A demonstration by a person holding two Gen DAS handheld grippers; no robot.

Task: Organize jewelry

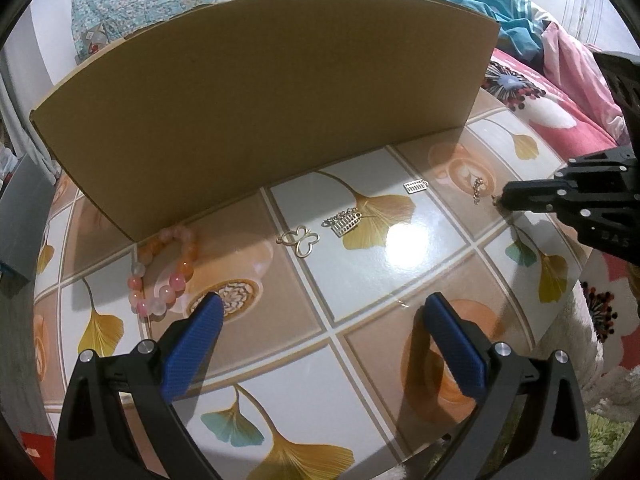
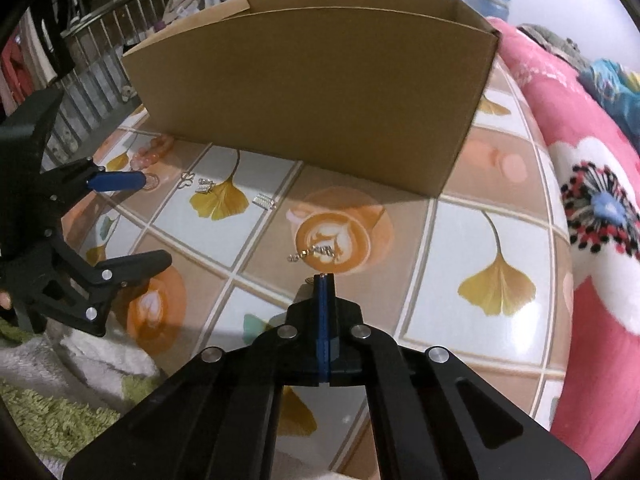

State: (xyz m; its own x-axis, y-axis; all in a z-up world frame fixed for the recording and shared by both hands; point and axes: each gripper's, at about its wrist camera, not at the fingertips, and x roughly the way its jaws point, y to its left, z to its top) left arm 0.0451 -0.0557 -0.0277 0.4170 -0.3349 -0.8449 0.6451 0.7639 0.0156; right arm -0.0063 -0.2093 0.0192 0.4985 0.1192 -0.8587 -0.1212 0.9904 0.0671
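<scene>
Several jewelry pieces lie on the patterned table [image 1: 420,248] in front of a cardboard box [image 1: 260,100]: a pink-orange bead bracelet [image 1: 164,272], a gold butterfly charm [image 1: 300,240], a silver charm on a chain [image 1: 344,222], a small silver rectangular charm [image 1: 415,186] and a short gold chain piece [image 2: 316,252]. My right gripper [image 2: 324,277] is shut just in front of that chain, tips down at the table, with a tiny gold piece [image 2: 310,280] pinched at the tips. My left gripper [image 1: 323,306] is open above the table, near the bracelet, holding nothing.
The box [image 2: 320,92] stands open-topped along the table's far side. A pink flowered blanket [image 2: 592,208] lies off the right edge. Green and white shaggy rugs [image 2: 60,412] lie below the near edge. A metal rack [image 2: 92,60] stands at the far left.
</scene>
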